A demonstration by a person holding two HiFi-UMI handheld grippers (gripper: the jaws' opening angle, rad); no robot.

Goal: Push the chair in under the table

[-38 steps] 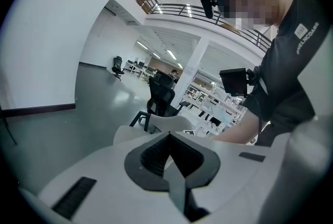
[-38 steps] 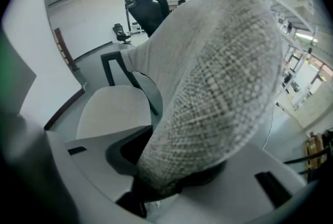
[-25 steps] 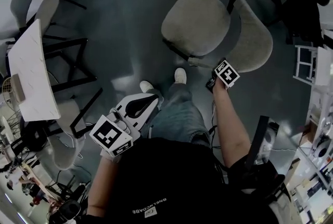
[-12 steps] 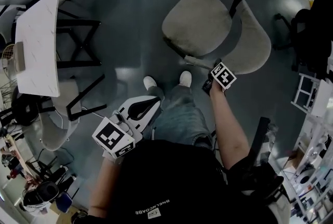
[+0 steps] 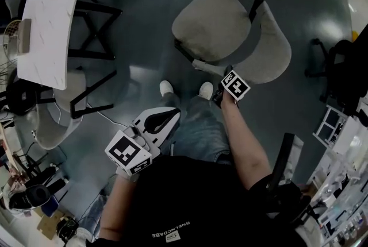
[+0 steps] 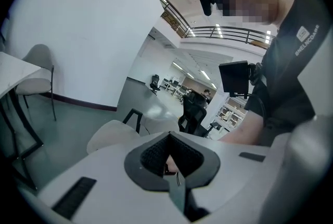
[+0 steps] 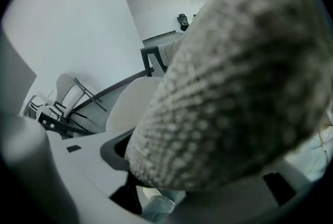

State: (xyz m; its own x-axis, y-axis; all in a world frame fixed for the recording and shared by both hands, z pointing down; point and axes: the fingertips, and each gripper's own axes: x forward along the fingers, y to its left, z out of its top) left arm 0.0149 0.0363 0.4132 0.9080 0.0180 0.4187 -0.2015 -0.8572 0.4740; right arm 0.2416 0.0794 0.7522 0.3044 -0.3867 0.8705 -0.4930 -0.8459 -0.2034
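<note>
The chair has a beige seat (image 5: pixel 213 24) and a curved beige backrest (image 5: pixel 270 50), and it stands on the dark floor ahead of the person's feet. My right gripper (image 5: pixel 228 73) is at the backrest's near edge. In the right gripper view the knobbly backrest fabric (image 7: pixel 234 87) fills the gap and lies against the jaws, which have just been opening wider. The white table (image 5: pixel 49 22) on black legs is at the upper left, well apart from the chair. My left gripper (image 5: pixel 167 116) is shut and empty, held close to the person's body, with its tips (image 6: pixel 171 173) together.
A second beige chair (image 5: pixel 52 125) stands by the table's near side, and another (image 6: pixel 36 61) against the white wall. A cable (image 5: pixel 109 119) runs over the floor. A black office chair (image 5: pixel 345 68) and cluttered shelves (image 5: pixel 339 142) line the right side.
The table has slid up and right in the head view as the person turned. The chair and my right gripper have moved together, slightly left. The left gripper has hardly shifted.
</note>
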